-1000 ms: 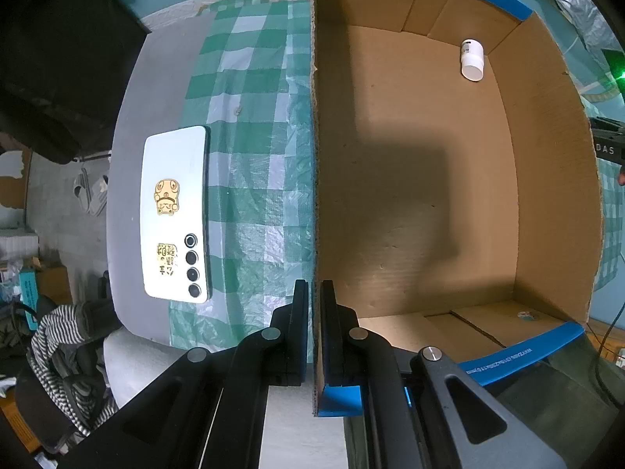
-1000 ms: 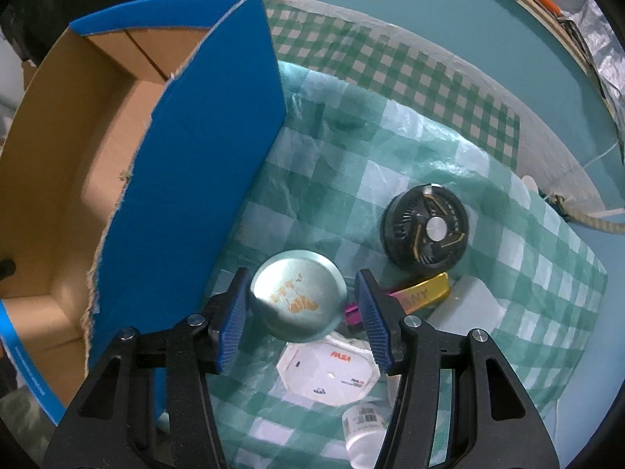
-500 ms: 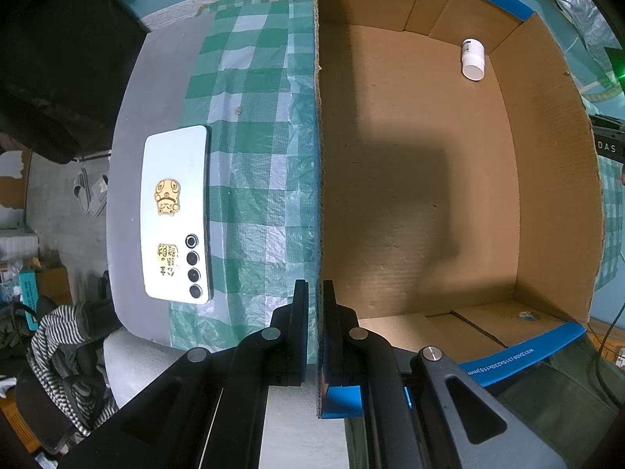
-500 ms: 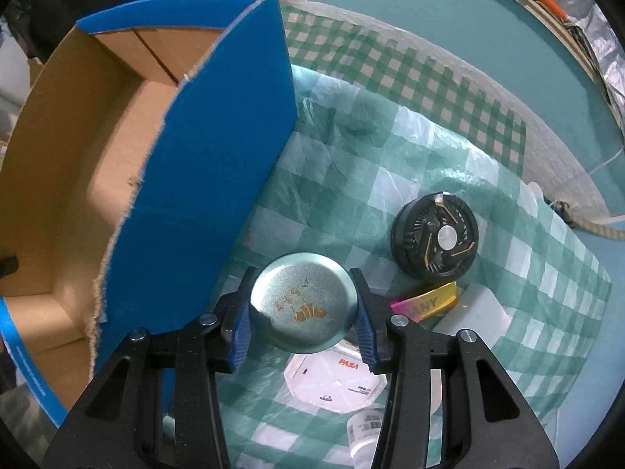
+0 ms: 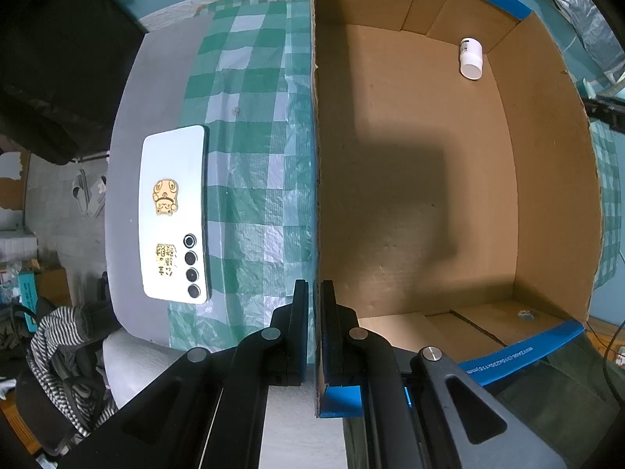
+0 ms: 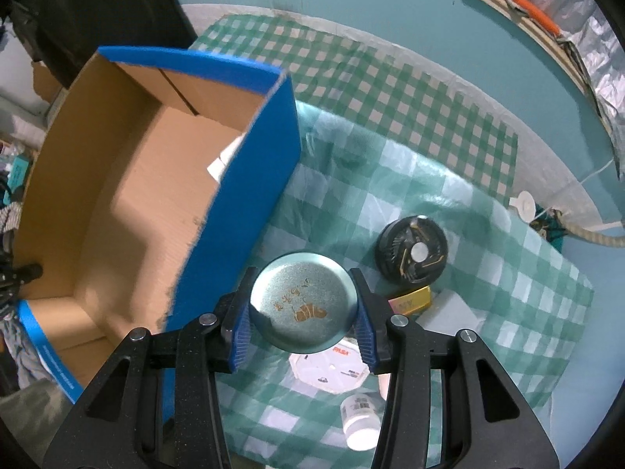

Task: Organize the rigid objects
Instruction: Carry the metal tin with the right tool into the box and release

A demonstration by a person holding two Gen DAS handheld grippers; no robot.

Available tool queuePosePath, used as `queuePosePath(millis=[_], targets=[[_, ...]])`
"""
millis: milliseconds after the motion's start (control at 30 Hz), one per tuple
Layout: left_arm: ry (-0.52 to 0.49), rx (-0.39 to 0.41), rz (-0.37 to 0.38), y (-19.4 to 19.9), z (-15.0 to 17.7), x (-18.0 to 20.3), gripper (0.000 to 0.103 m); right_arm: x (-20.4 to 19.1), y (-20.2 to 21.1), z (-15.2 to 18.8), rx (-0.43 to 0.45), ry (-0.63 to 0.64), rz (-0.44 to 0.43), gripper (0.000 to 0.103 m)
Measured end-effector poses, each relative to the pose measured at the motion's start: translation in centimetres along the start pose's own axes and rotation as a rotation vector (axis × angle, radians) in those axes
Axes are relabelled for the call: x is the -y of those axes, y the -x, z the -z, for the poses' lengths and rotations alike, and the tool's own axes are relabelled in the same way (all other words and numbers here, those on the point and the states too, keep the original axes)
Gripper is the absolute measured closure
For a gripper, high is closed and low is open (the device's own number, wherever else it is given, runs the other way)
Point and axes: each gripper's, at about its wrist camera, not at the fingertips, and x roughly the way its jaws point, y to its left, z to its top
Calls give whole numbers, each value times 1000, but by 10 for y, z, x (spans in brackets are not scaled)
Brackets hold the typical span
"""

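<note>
Right gripper (image 6: 304, 314) pinching round tin (image 6: 304, 305), lifted beside box (image 6: 242, 211); one bottle (image 5: 470, 58) boxed, several items left on cloth.

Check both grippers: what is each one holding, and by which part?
The right gripper holds a round teal tin by opposite sides of its rim. The left gripper is clamped on the cardboard box's side wall.

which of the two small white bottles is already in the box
The white bottle lying in the cardboard box's far corner. The other white bottle still lies on the checked cloth outside.
</note>
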Motion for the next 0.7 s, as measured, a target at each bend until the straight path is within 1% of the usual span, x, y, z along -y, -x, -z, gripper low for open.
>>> queuePosePath(millis=[300, 567, 700], targets=[[1, 1, 1, 0, 0, 0, 98, -8, 33, -16, 32, 33, 7, 58], [4, -3, 2, -5, 2, 1, 98, -17, 62, -35, 80, 52, -15, 58], [4, -3, 2, -5, 0, 0, 98, -25, 69, -42, 94, 72, -20, 58]])
